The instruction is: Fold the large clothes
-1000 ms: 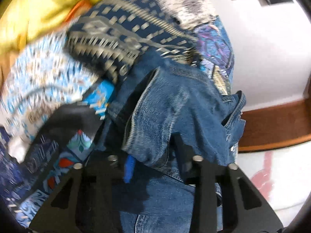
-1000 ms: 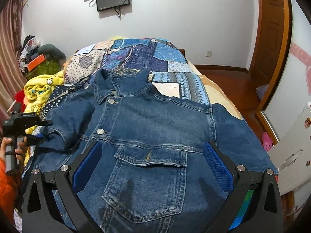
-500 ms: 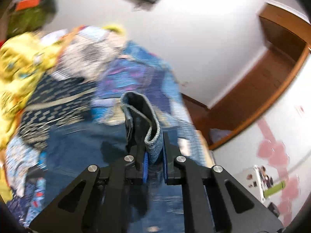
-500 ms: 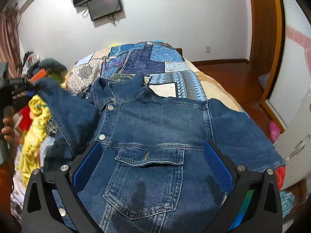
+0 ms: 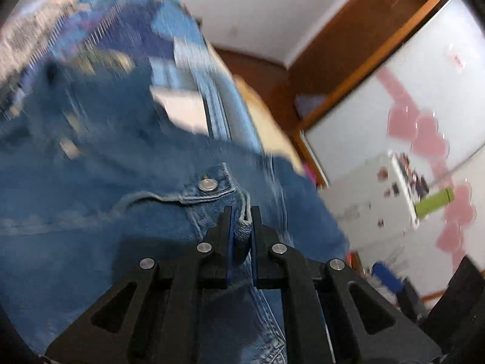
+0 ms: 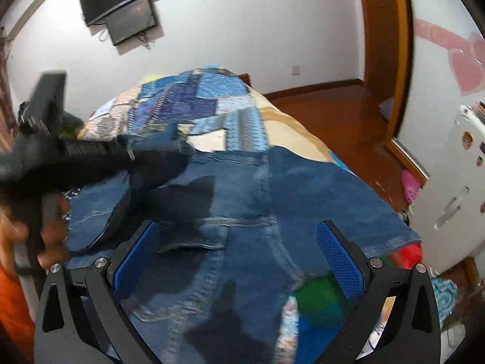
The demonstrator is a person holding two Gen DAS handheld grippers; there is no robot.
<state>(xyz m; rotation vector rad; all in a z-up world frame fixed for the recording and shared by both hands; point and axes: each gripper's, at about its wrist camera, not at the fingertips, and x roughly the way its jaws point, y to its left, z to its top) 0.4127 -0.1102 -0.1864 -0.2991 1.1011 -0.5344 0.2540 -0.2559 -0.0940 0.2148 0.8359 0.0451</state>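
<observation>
A blue denim jacket (image 6: 257,200) lies front up on the patchwork bed. My left gripper (image 5: 241,224) is shut on the jacket's left sleeve cuff (image 5: 212,188), whose metal button shows just above the jaws, and holds it over the jacket's chest. In the right wrist view the left gripper (image 6: 182,148) reaches in from the left with the dark sleeve draped under it. My right gripper (image 6: 236,251) is open and empty, its blue pads (image 6: 339,257) hovering above the jacket's lower front.
A patchwork quilt (image 6: 206,97) covers the bed behind the jacket. A wooden floor (image 6: 333,115) and door frame (image 6: 385,45) lie to the right. A white cabinet (image 6: 454,182) stands at far right. A wall TV (image 6: 121,3) hangs behind. Coloured clothes (image 6: 321,300) lie at the bed's near right.
My left gripper has carried the sleeve cuff from the bed's left side up and across over the jacket's chest. My right gripper stays open, drifting slightly over the lower front.
</observation>
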